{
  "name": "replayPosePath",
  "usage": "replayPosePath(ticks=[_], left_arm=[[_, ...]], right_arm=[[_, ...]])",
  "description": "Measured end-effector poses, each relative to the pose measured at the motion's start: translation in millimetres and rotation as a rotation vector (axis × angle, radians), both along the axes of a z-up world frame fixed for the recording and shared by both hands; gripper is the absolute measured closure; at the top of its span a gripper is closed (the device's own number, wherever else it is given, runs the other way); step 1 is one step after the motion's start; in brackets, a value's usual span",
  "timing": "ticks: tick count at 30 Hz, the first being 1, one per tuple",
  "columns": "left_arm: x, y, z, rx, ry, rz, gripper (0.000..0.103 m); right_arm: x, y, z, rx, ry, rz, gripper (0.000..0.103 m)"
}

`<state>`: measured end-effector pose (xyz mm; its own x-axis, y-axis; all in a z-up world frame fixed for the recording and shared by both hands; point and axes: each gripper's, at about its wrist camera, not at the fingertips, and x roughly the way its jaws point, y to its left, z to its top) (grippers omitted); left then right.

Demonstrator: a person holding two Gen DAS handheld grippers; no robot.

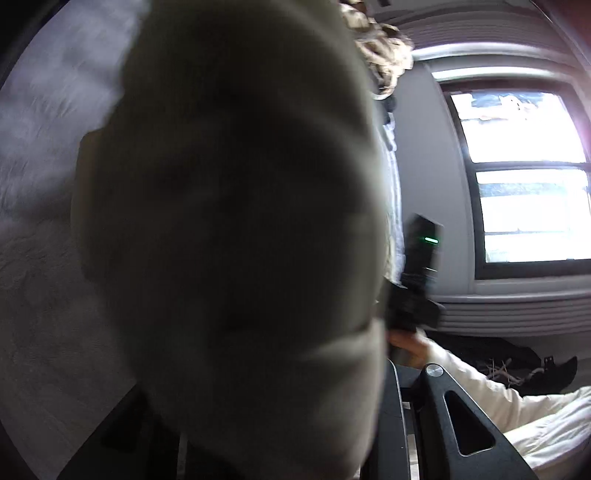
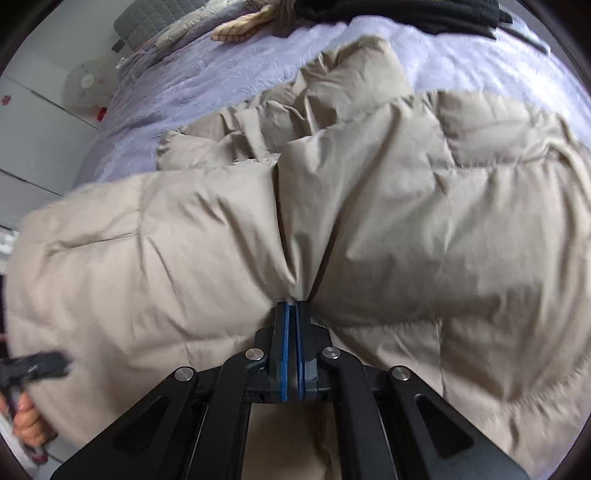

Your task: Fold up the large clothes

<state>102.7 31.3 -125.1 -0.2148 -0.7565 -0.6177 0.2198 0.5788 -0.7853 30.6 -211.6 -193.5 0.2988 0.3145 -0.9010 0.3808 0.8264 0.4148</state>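
Observation:
A beige puffer jacket point(image 2: 369, 221) lies spread over a lavender bedspread point(image 2: 221, 74). My right gripper point(image 2: 294, 304) is shut on a pinch of the jacket's fabric near its front seam, blue pads pressed together. At the jacket's left edge, a hand holds my left gripper point(image 2: 44, 363), which is blurred. In the left wrist view, raised jacket fabric point(image 1: 221, 240) hangs right before the lens and hides the fingertips; the fabric rises from between the fingers, so it looks gripped. The right gripper's body point(image 1: 417, 266) shows beside that fabric.
A black garment point(image 2: 406, 11) and a plush toy point(image 2: 240, 29) lie at the bed's far end. A fan point(image 2: 86, 83) stands by the white wall on the left. A bright window point(image 1: 524, 177) faces the left wrist view, with a white sleeve point(image 1: 498, 398) below it.

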Motion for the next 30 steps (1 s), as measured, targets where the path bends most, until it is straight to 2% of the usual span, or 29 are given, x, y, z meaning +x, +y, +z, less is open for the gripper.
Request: replayPosePath(ticks=[1, 5, 7, 9, 12, 15, 17, 19, 20, 21, 24, 25, 27, 28, 29, 30], left_arm=[[-5, -17, 16, -0.002, -0.019, -0.015, 0.075], [-20, -78, 48, 0.029, -0.057, -0.051, 0.074], [-28, -118, 61, 0.068, -0.076, -0.063, 0.075], [-39, -165, 75, 0.139, -0.132, -0.089, 0.074], [-53, -223, 85, 0.243, -0.231, -0.135, 0.074], [-61, -264, 90, 0.275, -0.281, -0.156, 0.074], [-63, -280, 87, 0.283, -0.28, -0.161, 0.074], [-67, -300, 77, 0.29, -0.256, -0.163, 0.065], [-68, -309, 70, 0.279, -0.236, -0.159, 0.05], [-70, -323, 61, 0.253, -0.209, -0.155, 0.04], [-78, -355, 39, 0.225, -0.2, -0.181, 0.025], [-81, -369, 29, 0.215, -0.196, -0.2, 0.023], [-85, -392, 14, 0.206, -0.187, -0.222, 0.019], [-80, -404, 10, 0.201, -0.181, -0.227, 0.017], [-79, -412, 7, 0.187, -0.168, -0.235, 0.008], [-82, -413, 5, 0.162, -0.144, -0.239, 0.003]], right_arm=[[-1, -2, -4, 0.023, 0.003, -0.006, 0.099], [-6, -18, -20, 0.145, -0.001, -0.038, 0.102], [-10, -29, -28, 0.218, -0.007, -0.067, 0.103], [-13, -38, -36, 0.28, -0.009, -0.096, 0.103], [-16, -54, -45, 0.381, 0.0, -0.128, 0.103], [-24, -78, -41, 0.446, 0.032, -0.149, 0.103], [-38, -100, -30, 0.469, 0.018, -0.172, 0.101], [-64, -133, -9, 0.445, -0.017, -0.203, 0.1], [-74, -144, -1, 0.419, -0.026, -0.212, 0.1], [-89, -159, 9, 0.387, -0.035, -0.232, 0.1], [-132, -193, 30, 0.317, -0.041, -0.282, 0.099], [-141, -198, 33, 0.297, -0.036, -0.286, 0.093], [-168, -205, 46, 0.22, -0.021, -0.283, 0.065], [-178, -206, 50, 0.189, -0.021, -0.278, 0.037], [-193, -206, 58, 0.159, -0.035, -0.265, 0.027], [-203, -202, 66, 0.144, -0.061, -0.242, 0.027]])
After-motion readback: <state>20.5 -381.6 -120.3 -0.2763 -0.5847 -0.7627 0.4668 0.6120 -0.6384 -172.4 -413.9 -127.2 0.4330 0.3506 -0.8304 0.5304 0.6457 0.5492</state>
